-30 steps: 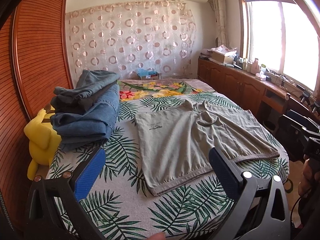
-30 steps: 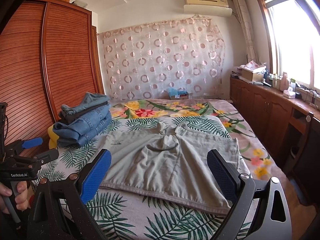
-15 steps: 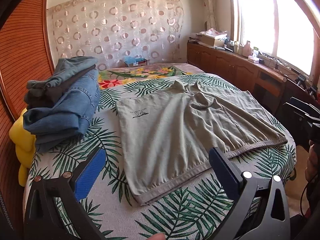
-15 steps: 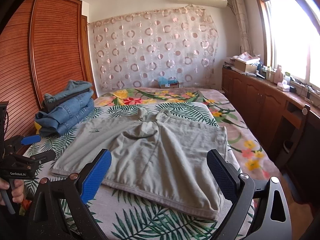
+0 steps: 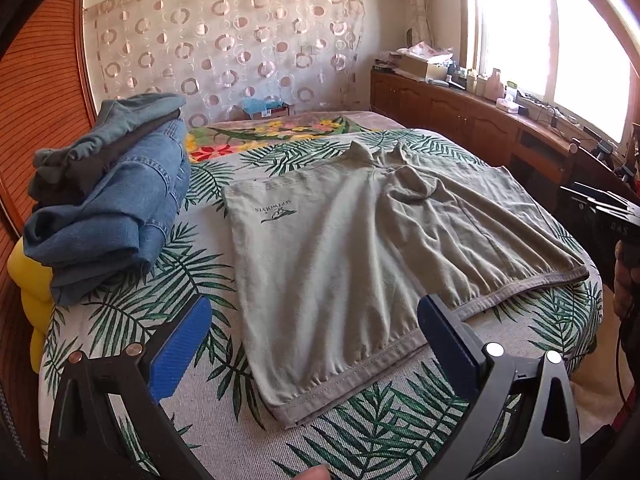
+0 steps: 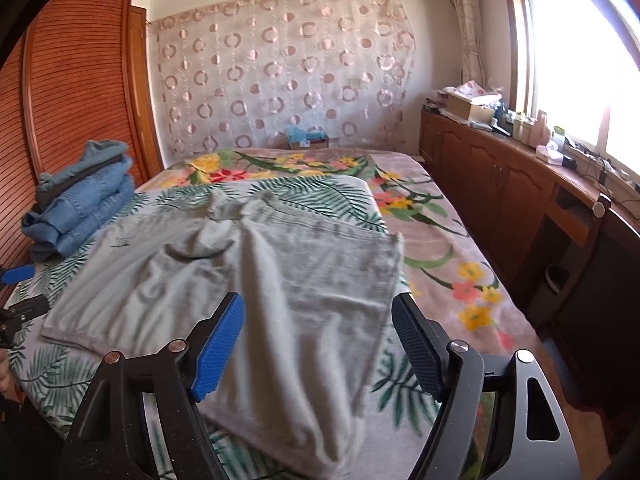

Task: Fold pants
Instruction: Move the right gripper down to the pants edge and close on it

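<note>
Grey-green pants (shorts) lie spread flat on the bed with the leaf-print cover; their waistband faces me. They also show in the right wrist view. My left gripper is open and empty, above the waistband's left part. My right gripper is open and empty, low over the pants' right side. The left gripper's body shows at the left edge of the right wrist view.
A stack of folded jeans sits at the bed's left, over a yellow plush. A wooden wardrobe stands on the left, low cabinets under the window on the right. A floral blanket covers the bed's right side.
Both grippers have moved forward and down toward the pants, which now fill more of each view. The right wrist view shows motion blur. Both grippers stay open.
</note>
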`<action>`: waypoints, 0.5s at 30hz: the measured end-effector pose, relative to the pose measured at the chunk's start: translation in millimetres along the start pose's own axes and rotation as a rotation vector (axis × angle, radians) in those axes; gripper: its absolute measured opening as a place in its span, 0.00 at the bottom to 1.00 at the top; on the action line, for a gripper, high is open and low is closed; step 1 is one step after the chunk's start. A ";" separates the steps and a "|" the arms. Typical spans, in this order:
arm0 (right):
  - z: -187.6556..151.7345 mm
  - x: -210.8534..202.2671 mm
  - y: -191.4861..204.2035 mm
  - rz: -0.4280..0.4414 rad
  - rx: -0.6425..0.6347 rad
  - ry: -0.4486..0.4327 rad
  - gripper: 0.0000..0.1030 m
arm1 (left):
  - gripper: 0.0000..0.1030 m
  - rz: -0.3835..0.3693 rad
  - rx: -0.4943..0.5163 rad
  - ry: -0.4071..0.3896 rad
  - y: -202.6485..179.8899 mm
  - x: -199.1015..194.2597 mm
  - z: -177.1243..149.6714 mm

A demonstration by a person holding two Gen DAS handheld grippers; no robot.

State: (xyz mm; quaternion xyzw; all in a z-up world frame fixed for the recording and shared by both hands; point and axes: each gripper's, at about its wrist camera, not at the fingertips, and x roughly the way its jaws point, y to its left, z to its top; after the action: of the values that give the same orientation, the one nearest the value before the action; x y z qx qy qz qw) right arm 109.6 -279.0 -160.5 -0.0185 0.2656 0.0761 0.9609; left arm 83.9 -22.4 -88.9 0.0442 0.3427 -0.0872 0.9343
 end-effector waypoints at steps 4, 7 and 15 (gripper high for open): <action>6.2 7.0 -12.1 -0.005 0.026 0.046 0.67 | 1.00 -0.001 -0.009 0.020 5.0 5.7 -4.4; 8.6 5.9 -11.5 0.000 0.034 0.072 0.65 | 1.00 0.001 -0.018 0.040 8.9 10.2 -7.3; 12.5 0.6 -7.2 -0.003 0.042 0.116 0.62 | 0.98 -0.037 -0.049 0.089 20.7 8.5 -21.5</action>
State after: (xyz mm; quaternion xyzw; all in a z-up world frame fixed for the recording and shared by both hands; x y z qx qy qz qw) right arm 117.6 -285.1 -150.1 -0.0030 0.3224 0.0679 0.9442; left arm 80.7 -0.1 -110.3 0.0188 0.3867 -0.0939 0.9172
